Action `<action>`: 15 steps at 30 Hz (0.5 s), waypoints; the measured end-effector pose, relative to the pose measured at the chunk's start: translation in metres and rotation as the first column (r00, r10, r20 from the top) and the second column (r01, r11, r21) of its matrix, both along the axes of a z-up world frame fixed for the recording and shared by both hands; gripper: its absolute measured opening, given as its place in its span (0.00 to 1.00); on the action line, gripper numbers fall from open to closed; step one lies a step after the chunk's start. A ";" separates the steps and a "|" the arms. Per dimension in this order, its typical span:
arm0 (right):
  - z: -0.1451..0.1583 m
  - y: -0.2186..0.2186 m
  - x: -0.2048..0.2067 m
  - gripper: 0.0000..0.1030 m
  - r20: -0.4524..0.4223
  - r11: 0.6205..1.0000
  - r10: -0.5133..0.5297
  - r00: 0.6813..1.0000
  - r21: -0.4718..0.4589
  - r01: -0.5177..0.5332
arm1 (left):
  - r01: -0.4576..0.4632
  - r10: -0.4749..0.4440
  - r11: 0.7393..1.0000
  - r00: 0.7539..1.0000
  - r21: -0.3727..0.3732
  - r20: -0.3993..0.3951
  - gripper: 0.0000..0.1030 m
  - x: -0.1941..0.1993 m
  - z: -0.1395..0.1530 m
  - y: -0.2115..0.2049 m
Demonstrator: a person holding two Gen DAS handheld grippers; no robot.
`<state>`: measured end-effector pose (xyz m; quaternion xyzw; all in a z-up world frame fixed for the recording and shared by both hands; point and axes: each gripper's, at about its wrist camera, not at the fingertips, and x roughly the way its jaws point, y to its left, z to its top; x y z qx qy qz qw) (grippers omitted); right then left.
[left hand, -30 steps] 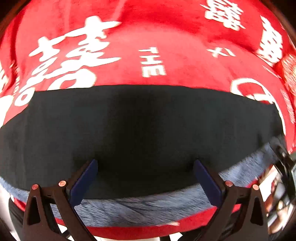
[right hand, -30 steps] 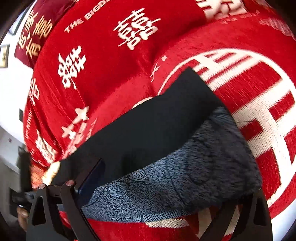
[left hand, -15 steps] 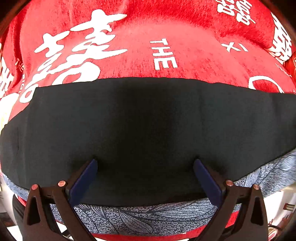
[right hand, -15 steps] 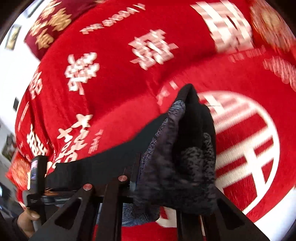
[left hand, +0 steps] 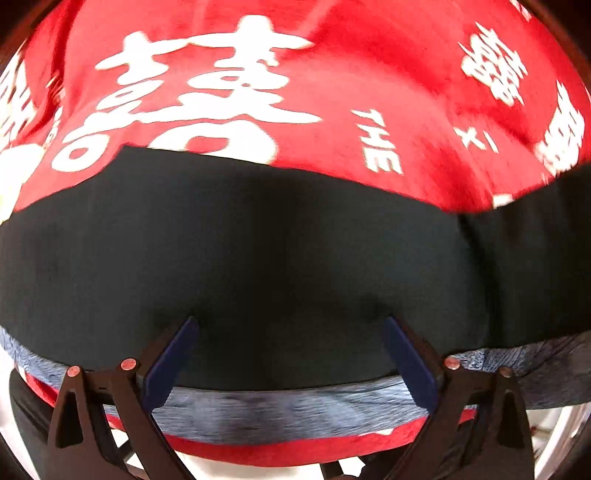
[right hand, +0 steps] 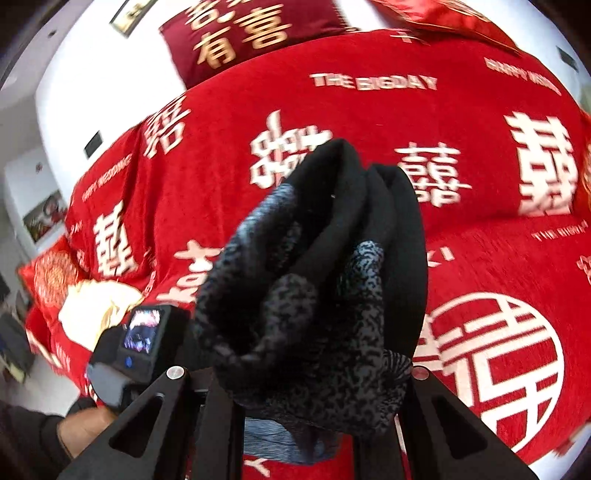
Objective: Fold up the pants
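Note:
The pants [left hand: 280, 258] are black outside with a grey-blue patterned lining, and lie across a red bedspread [left hand: 332, 92]. My left gripper [left hand: 288, 332] is open, its blue pads resting on the black cloth near the pants' front edge, holding nothing. My right gripper [right hand: 314, 376] is shut on a bunched end of the pants [right hand: 332, 258] and holds it lifted above the bed; black folds and patterned lining stand up between the jaws. The left gripper's body [right hand: 140, 339] and the hand holding it show at the lower left of the right wrist view.
The red bedspread [right hand: 461, 147] with white characters covers the whole bed. A dark red pillow [right hand: 251, 33] lies at the head, and red and gold cushions [right hand: 55, 280] lie at the left. The bed's front edge runs below the pants [left hand: 280, 450].
My right gripper closed on the end of the pants and lifted it off the bed, the cloth bunching up. My left gripper stayed open on the black cloth, shifting slightly.

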<state>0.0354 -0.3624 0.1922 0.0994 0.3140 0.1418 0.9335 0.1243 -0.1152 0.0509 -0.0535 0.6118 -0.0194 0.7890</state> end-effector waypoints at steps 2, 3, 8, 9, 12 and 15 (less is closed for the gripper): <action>0.001 0.024 -0.003 0.15 0.007 0.998 0.035 0.999 -0.051 -0.035 | -0.042 0.042 0.998 0.999 -0.039 -0.007 0.97 0.000 0.003 0.030; 0.001 0.040 -0.004 0.15 0.012 0.995 0.056 0.998 -0.087 -0.055 | -0.060 0.059 0.997 0.998 -0.053 -0.008 0.97 -0.001 0.004 0.043; -0.015 0.124 0.003 0.15 -0.005 0.965 0.160 0.987 -0.210 -0.158 | -0.139 0.139 0.989 0.990 -0.056 -0.005 0.97 -0.009 0.007 0.117; -0.021 0.140 0.006 0.15 -0.014 0.958 0.176 0.984 -0.228 -0.174 | -0.152 0.152 0.987 0.988 -0.045 -0.005 0.97 -0.011 0.006 0.132; -0.050 0.188 0.016 0.15 -0.064 0.931 0.218 0.974 -0.286 -0.227 | -0.178 0.178 0.983 0.984 -0.031 -0.026 0.97 -0.014 0.000 0.167; -0.083 0.226 0.026 0.15 -0.128 0.900 0.233 0.964 -0.347 -0.264 | -0.222 0.221 0.975 0.974 -0.025 -0.040 0.97 -0.019 -0.006 0.197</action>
